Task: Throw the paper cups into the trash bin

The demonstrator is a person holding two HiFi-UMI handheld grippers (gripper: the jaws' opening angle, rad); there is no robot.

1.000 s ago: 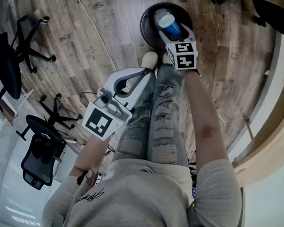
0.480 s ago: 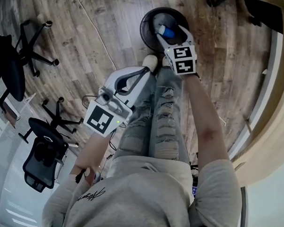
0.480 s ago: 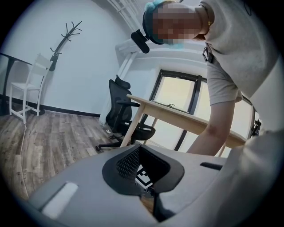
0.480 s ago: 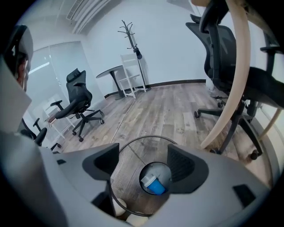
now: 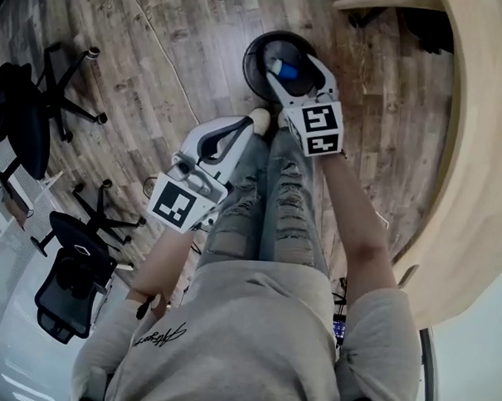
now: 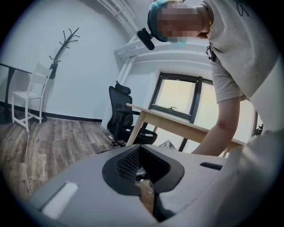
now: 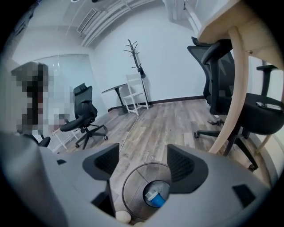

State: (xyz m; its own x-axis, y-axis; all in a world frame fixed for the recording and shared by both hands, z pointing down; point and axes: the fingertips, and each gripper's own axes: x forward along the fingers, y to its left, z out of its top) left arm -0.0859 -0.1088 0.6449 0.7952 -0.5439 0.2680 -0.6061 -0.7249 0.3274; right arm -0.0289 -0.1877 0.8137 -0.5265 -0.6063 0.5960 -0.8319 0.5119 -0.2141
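Honestly there's nothing here you can properly read. The grey shirt [image 5: 229, 319] has a small dark cursive scrawl [image 5: 156, 338] printed on it, but it's too small and loopy to make out. The cube [image 5: 178, 205] on the left gripper [image 5: 247, 127] and the cube [image 5: 318, 128] on the right gripper [image 5: 295, 69] just carry black-and-white square marker patterns, not actual letters or numbers.
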